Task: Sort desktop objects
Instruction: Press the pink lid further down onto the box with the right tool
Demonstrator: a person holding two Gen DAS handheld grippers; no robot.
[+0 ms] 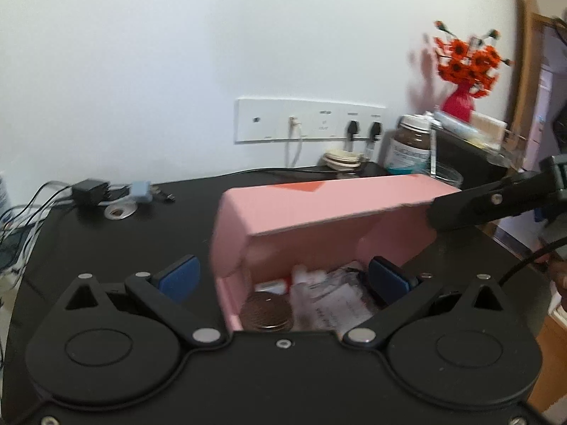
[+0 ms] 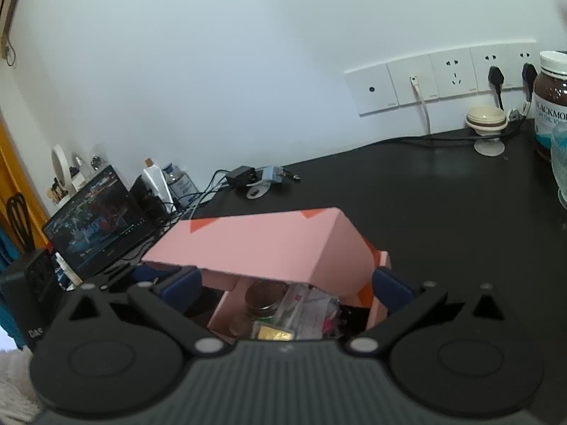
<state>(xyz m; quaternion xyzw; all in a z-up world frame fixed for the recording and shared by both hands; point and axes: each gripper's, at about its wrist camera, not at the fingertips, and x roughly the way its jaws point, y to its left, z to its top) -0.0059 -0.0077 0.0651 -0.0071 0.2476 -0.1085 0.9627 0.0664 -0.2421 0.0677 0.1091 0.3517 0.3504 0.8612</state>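
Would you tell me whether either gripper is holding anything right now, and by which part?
Nothing is held: the left gripper and right gripper are both open, over the pink box.

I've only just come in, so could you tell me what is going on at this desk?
A person holding a gripper in each hand is sorting desk items into a pink cardboard box on the black desk. The box already holds a jar with a metal lid, papers and small packets. Its lid flap is partly lowered over the contents. Both the left gripper and the right gripper are open and empty at the box's opening.
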